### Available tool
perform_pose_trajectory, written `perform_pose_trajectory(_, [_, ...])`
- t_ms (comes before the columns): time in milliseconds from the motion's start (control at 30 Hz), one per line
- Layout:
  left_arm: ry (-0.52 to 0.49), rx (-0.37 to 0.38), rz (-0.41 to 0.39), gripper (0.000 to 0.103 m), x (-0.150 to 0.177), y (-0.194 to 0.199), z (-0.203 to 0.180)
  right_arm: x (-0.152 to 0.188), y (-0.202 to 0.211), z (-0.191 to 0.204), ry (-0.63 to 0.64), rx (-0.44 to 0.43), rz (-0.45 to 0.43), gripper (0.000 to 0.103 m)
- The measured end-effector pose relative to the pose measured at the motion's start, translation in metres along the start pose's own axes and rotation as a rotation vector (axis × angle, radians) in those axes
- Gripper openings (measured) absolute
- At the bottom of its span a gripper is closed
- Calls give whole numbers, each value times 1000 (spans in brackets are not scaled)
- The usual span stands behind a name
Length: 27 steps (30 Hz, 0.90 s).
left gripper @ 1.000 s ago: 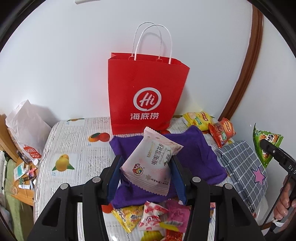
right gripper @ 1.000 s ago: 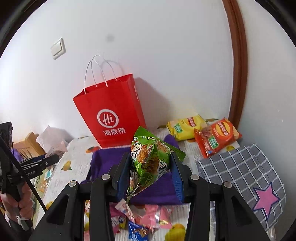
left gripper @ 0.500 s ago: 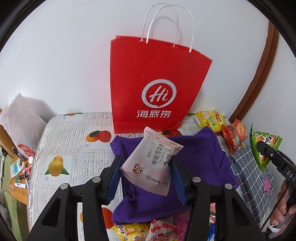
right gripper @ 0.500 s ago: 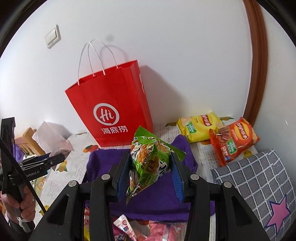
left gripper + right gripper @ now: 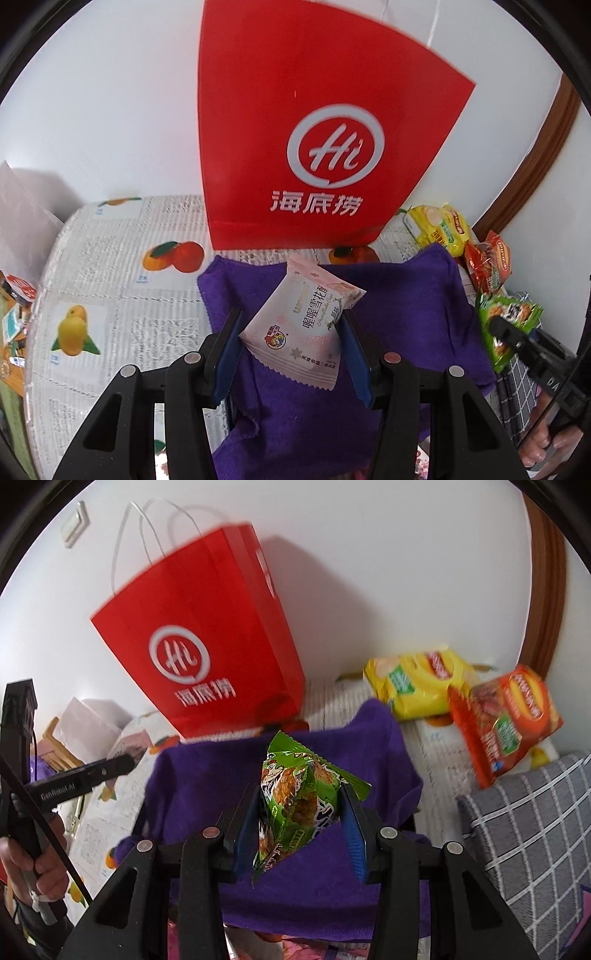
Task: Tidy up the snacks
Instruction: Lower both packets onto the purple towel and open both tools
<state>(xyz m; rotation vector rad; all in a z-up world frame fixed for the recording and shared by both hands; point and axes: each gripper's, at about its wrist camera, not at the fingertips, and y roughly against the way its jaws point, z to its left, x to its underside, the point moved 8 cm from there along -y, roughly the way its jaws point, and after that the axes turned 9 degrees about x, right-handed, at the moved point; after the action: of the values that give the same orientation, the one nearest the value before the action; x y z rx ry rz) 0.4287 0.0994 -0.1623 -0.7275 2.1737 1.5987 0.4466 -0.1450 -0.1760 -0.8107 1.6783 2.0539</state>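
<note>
My left gripper (image 5: 291, 325) is shut on a pale pink snack packet (image 5: 301, 332), held tilted above a purple cloth (image 5: 399, 291) spread on the table. My right gripper (image 5: 301, 801) is shut on a green snack packet (image 5: 295, 805) over the same purple cloth (image 5: 207, 775). That green packet (image 5: 506, 325) and the right gripper's tip show at the right edge of the left wrist view. A red paper bag (image 5: 317, 147) with white handles stands upright behind the cloth, against the wall. The left gripper's fingers (image 5: 88, 771) appear at the left of the right wrist view.
A yellow chip bag (image 5: 417, 686) and an orange-red chip bag (image 5: 506, 720) lie at the back right by the wall. A grey checked cushion (image 5: 532, 834) sits at the right. Several small snack packets (image 5: 314, 949) lie under the cloth's near edge. The fruit-print tablecloth (image 5: 110, 277) covers the table.
Both grippers moved forward and down toward the purple cloth and red bag, which now look larger. Each packet stays gripped as before.
</note>
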Motion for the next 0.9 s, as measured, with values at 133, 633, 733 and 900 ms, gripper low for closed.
perform_pose_trajectory(133, [10,7,25,49,5,-16,2,12,-12,-4,10,-8,33,43])
perform_pose_trajectory(633, [47,29,120,49,14,-60,13,32,-37,-16,8,2,128,43])
perform_pose_trajectory(733, [52,29,125,49,14,-64,14,34,-41,-16,13,9,139,43])
perform_pose_trajectory(900, [63,29,133,49,16,-68,16,37,-46,-18,15,36,149,43])
